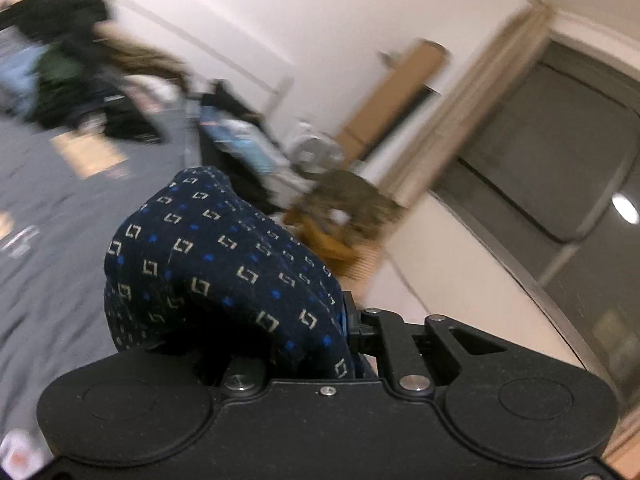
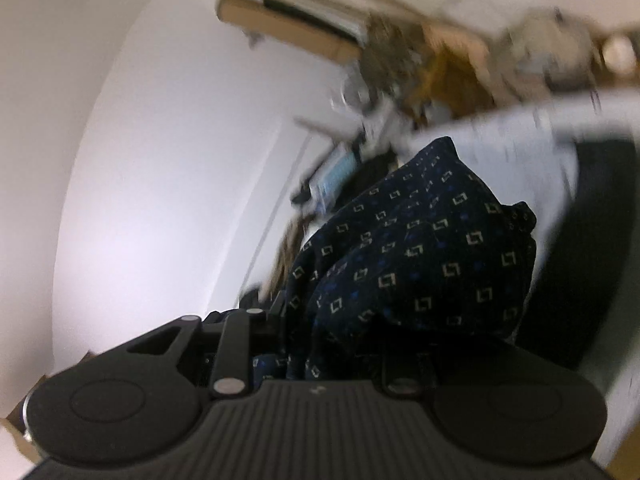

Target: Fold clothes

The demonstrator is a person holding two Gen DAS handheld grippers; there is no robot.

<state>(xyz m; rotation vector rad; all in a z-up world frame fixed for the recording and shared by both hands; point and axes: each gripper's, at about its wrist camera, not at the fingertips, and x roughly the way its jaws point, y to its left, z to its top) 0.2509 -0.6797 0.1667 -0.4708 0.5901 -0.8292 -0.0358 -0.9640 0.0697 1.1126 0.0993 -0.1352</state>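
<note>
Navy patterned garment [image 1: 216,264] bunches over the left gripper [image 1: 344,320], low centre; jaws hidden, seemingly pinching cloth, a grey bed [image 1: 52,240] at left. Likewise at the right gripper [image 2: 292,320], lower right. Probably lifting; next, spreading it flat.

Indoor artificial light, moderately dim. Round lamp reflection [image 1: 625,208] glares in dark window pane [image 1: 560,168]. Backgrounds heavily motion-smeared in both views; patterned navy cloth [image 1: 208,264] up close stays sharp. Fisheye bends walls; black vignette in corners.
</note>
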